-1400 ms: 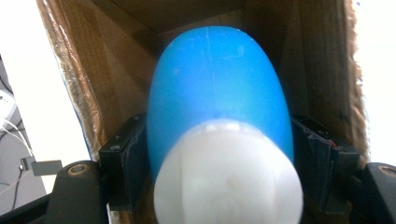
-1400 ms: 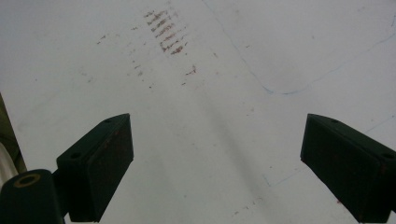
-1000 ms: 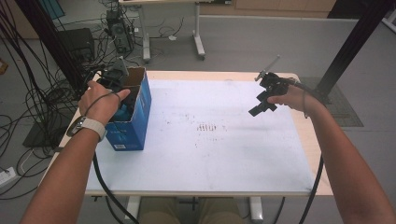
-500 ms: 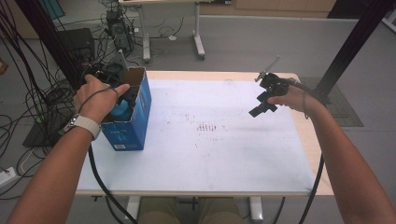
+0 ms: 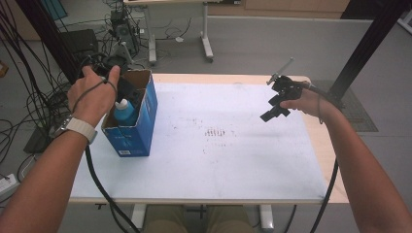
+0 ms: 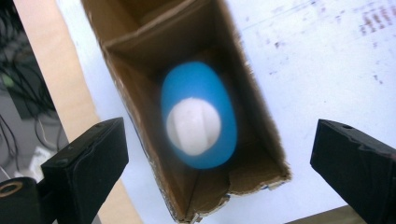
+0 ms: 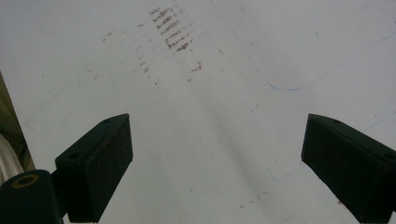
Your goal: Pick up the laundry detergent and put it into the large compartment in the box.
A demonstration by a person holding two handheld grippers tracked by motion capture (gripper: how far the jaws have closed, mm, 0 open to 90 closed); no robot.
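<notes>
**1 bottle in 1 box**

High view: 1 blue bottle [image 5: 125, 110] stands in 1 blue cardboard box [image 5: 138, 127] at the tabletop's [image 5: 233, 165] left edge.

Left gripper view: left gripper [image 6: 219, 163], fingers just opened wide, above the bottle [image 6: 199, 115].

Right gripper view: right gripper [image 7: 217, 163], 2 fingers apart, empty.

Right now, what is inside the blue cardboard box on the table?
A blue bottle with a white cap stands upright in the near compartment of the blue cardboard box. A cardboard divider separates a second compartment; its bottom is hidden, so its contents cannot be seen.
</notes>
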